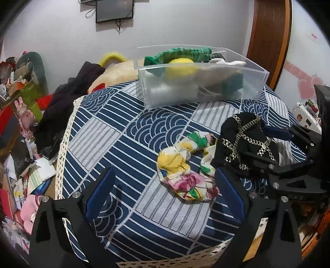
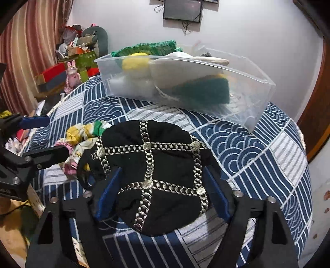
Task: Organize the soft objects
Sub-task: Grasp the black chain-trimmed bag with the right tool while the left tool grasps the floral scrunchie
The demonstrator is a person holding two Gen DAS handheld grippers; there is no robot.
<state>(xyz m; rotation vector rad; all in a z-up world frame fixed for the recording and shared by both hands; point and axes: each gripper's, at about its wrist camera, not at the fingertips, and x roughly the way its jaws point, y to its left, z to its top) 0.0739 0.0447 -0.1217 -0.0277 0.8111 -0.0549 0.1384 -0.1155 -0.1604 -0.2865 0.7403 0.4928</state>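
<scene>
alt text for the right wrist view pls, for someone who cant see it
The right tongs straddle a black fabric cap with silver chain trim on a blue-and-white patterned tablecloth, blue pads on either side of it. A crumpled floral cloth lies to its left near the left tongs, and a clear plastic bin of soft items sits behind.

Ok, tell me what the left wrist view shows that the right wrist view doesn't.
Left wrist only: the wooden door and dark clothing draped off the table's left edge, and the whole floral cloth ahead of the open left claw.

Right wrist only: the striped curtain, and the right claw straddling the black chain-patterned cloth.

Both: the clear bin of soft items, the patterned tablecloth and the wall monitor.
</scene>
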